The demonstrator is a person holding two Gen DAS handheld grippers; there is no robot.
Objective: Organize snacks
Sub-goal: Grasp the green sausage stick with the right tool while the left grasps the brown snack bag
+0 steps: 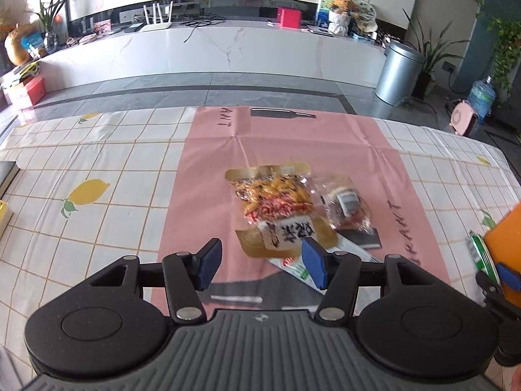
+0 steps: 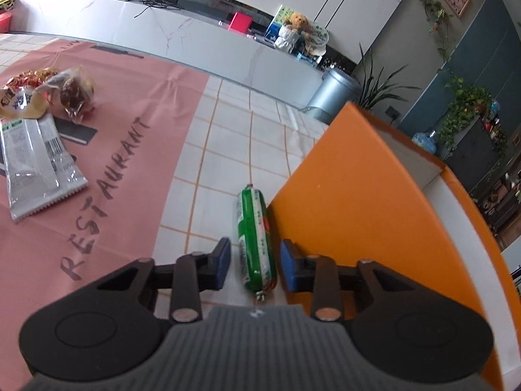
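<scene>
Right gripper [image 2: 254, 262]: jaws spread, blue pads either side of green sausage, neither pad clearly touching it.
Green sausage [image 2: 254, 239]: lies on the checked tablecloth, long axis pointing away from the camera, right side against the orange box wall; label print too small to read.
Orange box [image 2: 351, 195]: just right of the sausage, white inside; right pad sits in front of its wall.
Left gripper [image 1: 262, 265]: jaws apart, nothing between them, hovering at the near edge of the snack pile.
Peanut bag [image 1: 276, 208]: gold-edged clear bag just ahead of the left gripper, white label with black Chinese characters, not legible to me.
Clear bag [image 1: 345, 203]: right of the peanut bag, touching it, dark round snack inside.
White packets [image 2: 35, 163]: flat, barcode side up, partly under the peanut bag.
Pink mat [image 2: 130, 104]: under the pile, handwritten-style "RESTAURANT" along its right edge, bottle graphic at the far end.
Tablecloth [image 1: 97, 176]: white grid with lemon print.
Background: silver bin [image 1: 399, 71], red box [image 1: 289, 17], teddy bear [image 1: 340, 3] on the marble console, well apart from the table.
</scene>
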